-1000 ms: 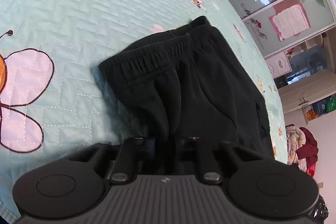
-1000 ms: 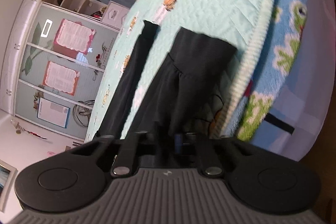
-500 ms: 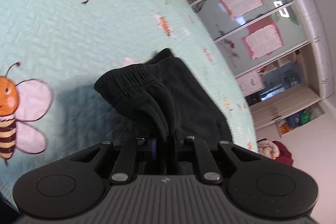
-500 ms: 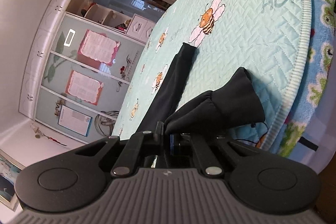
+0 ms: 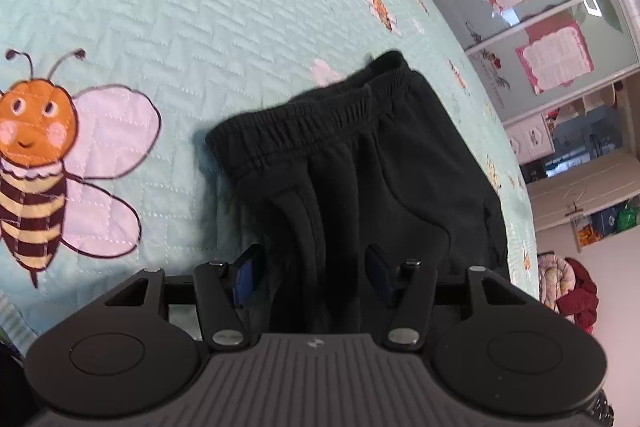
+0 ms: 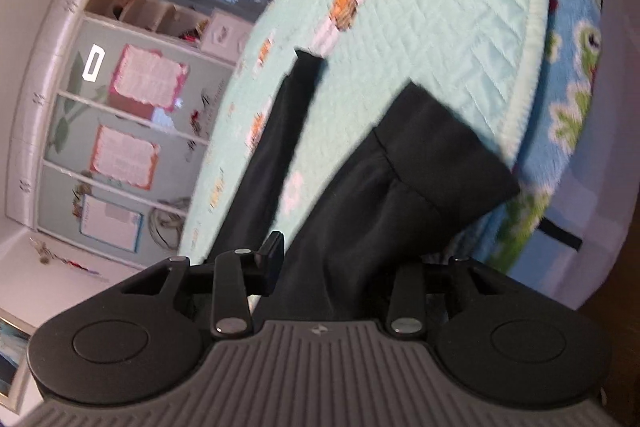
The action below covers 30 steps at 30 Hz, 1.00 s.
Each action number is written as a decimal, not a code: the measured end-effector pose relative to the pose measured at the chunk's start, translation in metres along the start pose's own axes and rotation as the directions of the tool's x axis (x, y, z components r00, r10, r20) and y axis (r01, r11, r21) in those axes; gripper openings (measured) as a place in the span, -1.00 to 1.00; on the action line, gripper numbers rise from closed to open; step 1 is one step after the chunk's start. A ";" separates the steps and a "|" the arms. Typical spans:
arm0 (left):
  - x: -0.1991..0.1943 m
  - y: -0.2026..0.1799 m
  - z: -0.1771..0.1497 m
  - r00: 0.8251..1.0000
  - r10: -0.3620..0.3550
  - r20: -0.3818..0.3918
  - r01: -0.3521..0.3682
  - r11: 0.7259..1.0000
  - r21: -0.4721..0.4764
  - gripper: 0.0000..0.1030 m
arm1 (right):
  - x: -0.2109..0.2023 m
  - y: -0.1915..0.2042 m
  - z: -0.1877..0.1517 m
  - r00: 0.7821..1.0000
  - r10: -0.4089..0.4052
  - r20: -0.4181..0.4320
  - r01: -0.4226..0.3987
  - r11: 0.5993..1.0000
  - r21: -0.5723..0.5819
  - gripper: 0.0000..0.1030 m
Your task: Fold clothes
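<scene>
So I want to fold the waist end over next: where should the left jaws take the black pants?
Grip the elastic waistband of the black pants at its near corner, coming in low from the bee-print side across the quilt. The gathered band is thick and bunched, so it likely gives firmer purchase. The left gripper has its jaws open around the cloth.

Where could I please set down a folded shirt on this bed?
Bare quilt lies beyond the trousers' waistband, beside the big bee. Bare quilt also lies past the cuff, near the bed edge. Trousers fill the space between both grippers' fingers.
</scene>
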State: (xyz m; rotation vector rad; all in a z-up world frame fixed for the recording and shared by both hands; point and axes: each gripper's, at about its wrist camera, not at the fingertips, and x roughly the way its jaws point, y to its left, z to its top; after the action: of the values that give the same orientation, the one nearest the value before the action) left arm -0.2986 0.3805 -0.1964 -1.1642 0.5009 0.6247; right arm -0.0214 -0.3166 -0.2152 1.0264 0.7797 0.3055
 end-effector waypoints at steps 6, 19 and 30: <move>-0.020 -0.013 0.002 0.995 -0.076 0.069 0.074 0.997 0.038 -0.75 | -0.007 0.013 0.002 0.999 0.022 0.027 -0.021 0.998 -0.066 -0.94; -0.035 -0.089 0.048 0.976 -0.183 0.123 0.171 0.980 0.098 -0.76 | 0.014 0.087 0.053 0.994 0.096 0.060 -0.091 0.992 -0.081 -0.94; 0.003 -0.136 0.082 0.968 -0.193 0.157 0.173 0.976 0.133 -0.79 | 0.081 0.153 0.086 0.991 0.120 0.059 -0.114 0.989 -0.093 -0.94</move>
State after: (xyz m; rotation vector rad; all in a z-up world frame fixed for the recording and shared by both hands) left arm -0.2004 0.4224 -0.0790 -1.0213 0.2775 0.5209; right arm 0.1146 -0.2488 -0.0956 0.9948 0.6436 0.4028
